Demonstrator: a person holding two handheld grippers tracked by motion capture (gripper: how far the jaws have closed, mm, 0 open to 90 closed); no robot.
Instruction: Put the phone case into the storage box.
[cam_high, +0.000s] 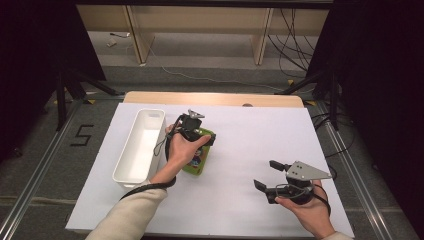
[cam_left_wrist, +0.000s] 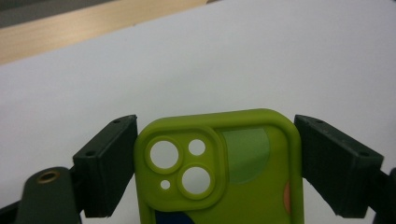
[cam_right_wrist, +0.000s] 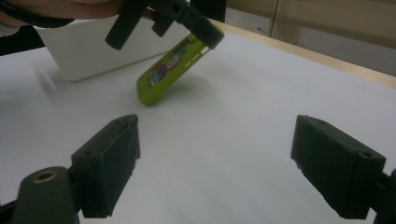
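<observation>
Gripping the green phone case (cam_left_wrist: 219, 172) across its width, the left gripper (cam_high: 192, 131) has one black pad on each long edge, close to the camera-cutout end. In the left gripper view the case sits squarely between the jaws, with its long axis running straight back toward the hand. The right gripper view shows the tilt: the held end is raised while the far lower corner (cam_right_wrist: 147, 98) rests on or just above the white surface (cam_right_wrist: 243, 116), so the case slopes down toward the person.

What the coming move turns on is the white bin (cam_high: 142, 145), which lies just beside the case on the left hand's outer side. Its long axis runs nearly parallel to the case's own. If the bin is the goal, I judge that a short sideways carry over the near wall would do it, with little turning of the wrist, provided the low corner first clears the rim.

The right gripper (cam_high: 272, 176) rests well apart over bare surface near the person's edge. Its jaws stand wide with nothing between them and point toward the case. The left hand is much the nearer to both case and bin, so the carry falls to it.
</observation>
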